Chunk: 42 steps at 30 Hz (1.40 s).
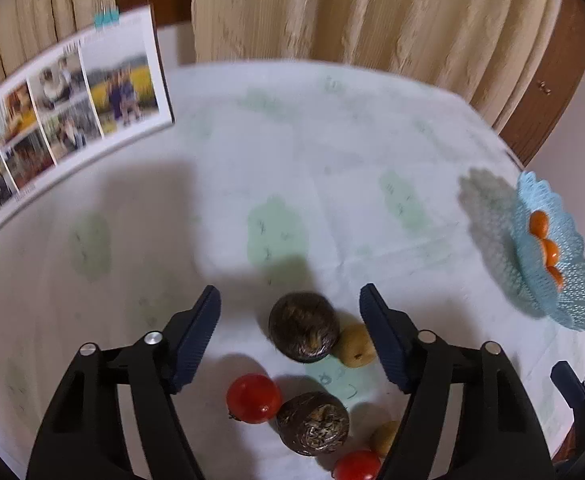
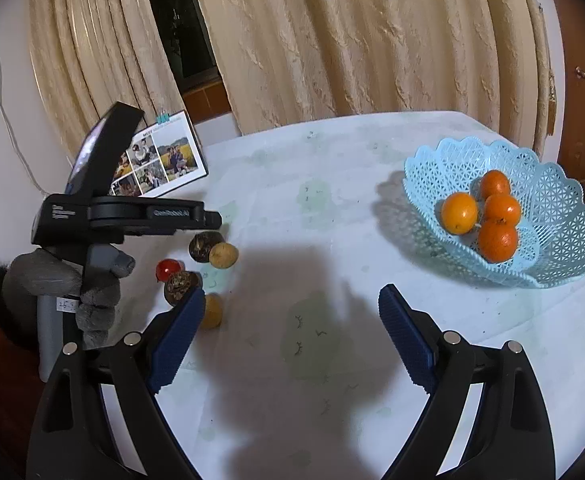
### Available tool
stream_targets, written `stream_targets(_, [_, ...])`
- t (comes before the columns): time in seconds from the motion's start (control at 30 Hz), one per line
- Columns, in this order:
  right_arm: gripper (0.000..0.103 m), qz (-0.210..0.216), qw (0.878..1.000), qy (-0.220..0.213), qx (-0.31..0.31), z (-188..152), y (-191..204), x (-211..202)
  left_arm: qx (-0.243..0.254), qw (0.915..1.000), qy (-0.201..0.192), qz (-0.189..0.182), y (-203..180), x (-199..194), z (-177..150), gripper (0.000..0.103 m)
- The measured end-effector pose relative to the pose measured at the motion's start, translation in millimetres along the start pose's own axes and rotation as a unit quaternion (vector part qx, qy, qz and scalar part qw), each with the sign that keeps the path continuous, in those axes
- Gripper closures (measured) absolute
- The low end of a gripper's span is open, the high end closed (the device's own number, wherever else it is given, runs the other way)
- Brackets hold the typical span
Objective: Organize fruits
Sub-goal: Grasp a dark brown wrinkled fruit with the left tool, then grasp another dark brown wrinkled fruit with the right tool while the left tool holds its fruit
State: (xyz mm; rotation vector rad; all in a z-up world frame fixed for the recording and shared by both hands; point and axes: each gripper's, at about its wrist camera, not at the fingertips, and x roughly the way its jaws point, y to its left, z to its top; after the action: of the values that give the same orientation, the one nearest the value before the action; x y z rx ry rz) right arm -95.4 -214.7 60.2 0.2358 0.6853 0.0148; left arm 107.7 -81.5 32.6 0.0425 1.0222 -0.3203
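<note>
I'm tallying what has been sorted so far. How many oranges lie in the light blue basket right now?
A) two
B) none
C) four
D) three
C: the right wrist view shows four oranges clustered together inside the light blue basket, while the dark fruits, tomatoes and yellowish fruits lie out on the table.

Left tongs (image 1: 290, 312): jaws spread wide, blue ribbed pads (image 1: 196, 340) facing inward, nothing gripped, angled down over the table's near-left area. Seen side-on from the right wrist view, carried in a grey-gloved hand (image 2: 92, 280). Right tongs (image 2: 292, 312): jaws spread wide, empty, held above the table's near edge.
</note>
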Motion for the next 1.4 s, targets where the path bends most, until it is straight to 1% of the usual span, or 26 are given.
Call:
stream_targets(0.07, [0.013,0.001,1.0,0.004,0.0,-0.5,0.3,2.5,-0.005,0.9999,0.013,0.0,1.4,6.5,-1.9,0.039])
stream_targets(0.1, [0.013,0.003,1.0,0.007,-0.001,-1.2,0.5,3.5,-0.009,0.9998,0.019,-0.001,2.0,10.1,-3.2,0.039])
stream_targets(0.2, [0.013,0.007,1.0,0.015,-0.002,-1.8,0.5,7.5,-0.01,0.9997,0.023,-0.002,0.3,13.8,-5.4,0.046])
stream_targets(0.3, [0.013,0.01,1.0,0.023,-0.004,-2.8,2.4,11.6,-0.006,0.9997,0.023,-0.007,-4.1,15.6,-7.3,0.056])
stream_targets(0.33, [0.013,0.011,1.0,0.024,-0.005,-3.1,3.3,12.3,-0.004,0.9997,0.022,-0.009,-5.5,15.6,-7.4,0.062])
stream_targets(0.47, [0.013,0.017,0.999,0.032,-0.009,-4.1,6.6,16.1,-0.007,0.9997,0.018,-0.014,-6.2,12.8,-5.7,0.062])
stream_targets(0.6, [0.013,0.024,0.999,0.038,-0.016,-4.2,11.6,19.4,-0.01,0.9998,-0.012,-0.011,-3.0,-7.1,1.2,0.062])
stream_targets(0.73, [0.014,0.035,0.998,0.041,-0.039,-2.6,24.9,24.1,-0.006,0.9988,-0.049,0.001,-0.8,-30.1,6.9,0.062])
stream_targets(0.8, [0.016,0.043,0.997,0.045,-0.055,-1.0,34.7,28.9,-0.007,0.9978,-0.066,0.001,1.6,-42.9,9.7,0.062])
stream_targets(0.87, [0.022,0.052,0.995,0.054,-0.066,1.4,43.2,36.6,-0.007,0.9967,-0.081,0.003,2.9,-53.7,11.8,0.062])
stream_targets(0.93, [0.023,0.065,0.993,0.064,-0.078,4.3,53.0,46.8,-0.008,0.9959,-0.09,0.002,6.2,-63.3,13.1,0.062])
stream_targets(0.97, [0.026,0.069,0.992,0.068,-0.083,5.2,56.5,50.8,-0.009,0.9955,-0.095,0.001,8.0,-67.7,12.8,0.062])
stream_targets(1.1, [0.029,0.091,0.985,0.099,-0.105,11.0,77.9,75.8,-0.013,0.9935,-0.113,0.0,12.4,-82.2,13.7,0.062])
stream_targets(1.2, [0.032,0.095,0.981,0.119,-0.124,12.0,91.4,92.6,-0.016,0.9927,-0.119,-0.003,14.5,-87.3,14.7,0.062])
stream_targets(1.3, [0.035,0.089,0.976,0.136,-0.146,9.6,103.5,106.5,-0.02,0.9924,-0.122,-0.004,16.6,-89.2,16.1,0.062])
stream_targets(1.4, [0.041,0.073,0.972,0.147,-0.169,4.3,112.7,117.3,-0.024,0.9921,-0.123,-0.005,19.1,-90.3,17.0,0.062])
